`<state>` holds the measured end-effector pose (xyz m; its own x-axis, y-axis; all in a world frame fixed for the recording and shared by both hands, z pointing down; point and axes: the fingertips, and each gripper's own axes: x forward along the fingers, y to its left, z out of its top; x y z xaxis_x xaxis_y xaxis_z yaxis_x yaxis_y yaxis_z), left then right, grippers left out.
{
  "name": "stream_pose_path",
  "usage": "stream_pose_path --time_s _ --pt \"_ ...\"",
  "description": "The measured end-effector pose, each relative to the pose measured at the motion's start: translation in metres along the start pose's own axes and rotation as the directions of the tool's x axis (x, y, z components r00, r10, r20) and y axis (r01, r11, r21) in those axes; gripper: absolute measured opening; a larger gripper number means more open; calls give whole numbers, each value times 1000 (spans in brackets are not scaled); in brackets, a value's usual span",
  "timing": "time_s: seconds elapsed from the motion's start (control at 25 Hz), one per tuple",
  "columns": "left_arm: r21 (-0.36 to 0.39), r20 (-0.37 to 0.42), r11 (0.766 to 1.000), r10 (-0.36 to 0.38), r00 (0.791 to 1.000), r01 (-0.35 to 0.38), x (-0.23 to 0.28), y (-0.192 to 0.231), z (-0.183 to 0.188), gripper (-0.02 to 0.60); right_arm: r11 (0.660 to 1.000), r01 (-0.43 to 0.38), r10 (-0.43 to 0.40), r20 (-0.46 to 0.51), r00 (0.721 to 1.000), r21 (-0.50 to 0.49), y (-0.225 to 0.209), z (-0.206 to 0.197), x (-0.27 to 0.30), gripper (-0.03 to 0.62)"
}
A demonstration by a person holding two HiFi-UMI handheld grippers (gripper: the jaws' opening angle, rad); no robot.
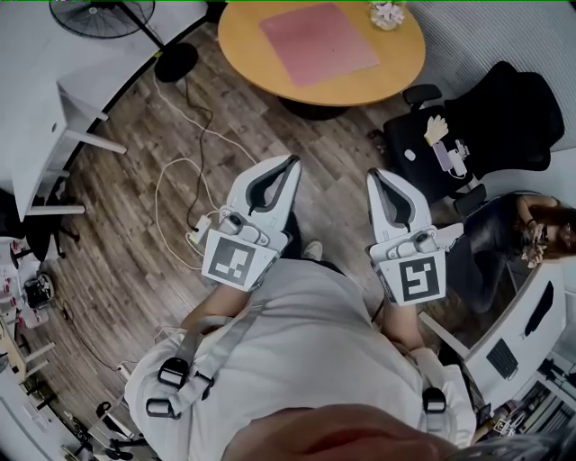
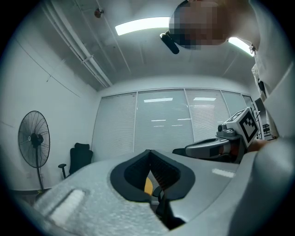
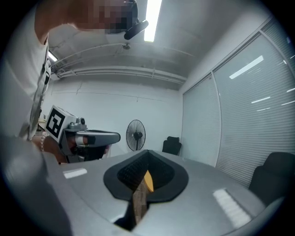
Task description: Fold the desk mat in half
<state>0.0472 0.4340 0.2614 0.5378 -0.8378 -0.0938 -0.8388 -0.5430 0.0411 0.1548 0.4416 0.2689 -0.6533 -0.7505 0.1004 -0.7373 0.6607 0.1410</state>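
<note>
A pink desk mat (image 1: 318, 42) lies flat and unfolded on a round wooden table (image 1: 243, 47) at the top of the head view. Both grippers are held close to the person's chest, well short of the table and above the wooden floor. My left gripper (image 1: 292, 160) has its jaws together with nothing between them, which the left gripper view (image 2: 150, 152) shows as well. My right gripper (image 1: 373, 173) is shut and empty too, its tips meeting in the right gripper view (image 3: 147, 151). Neither gripper view shows the mat.
A black office chair (image 1: 490, 126) stands right of the table and a seated person (image 1: 540, 236) is at the right edge. A white desk (image 1: 45, 108) and a floor fan (image 1: 99, 16) are at the left. Cables (image 1: 184, 180) trail over the floor. A small flower pot (image 1: 387, 13) sits on the table.
</note>
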Motion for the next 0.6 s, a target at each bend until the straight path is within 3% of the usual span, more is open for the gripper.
stream_pose_path --time_s 0.6 --pt "-3 11 1000 0 1000 0 55 135 -1 5 1000 -16 16 2 1000 25 -11 12 144 5"
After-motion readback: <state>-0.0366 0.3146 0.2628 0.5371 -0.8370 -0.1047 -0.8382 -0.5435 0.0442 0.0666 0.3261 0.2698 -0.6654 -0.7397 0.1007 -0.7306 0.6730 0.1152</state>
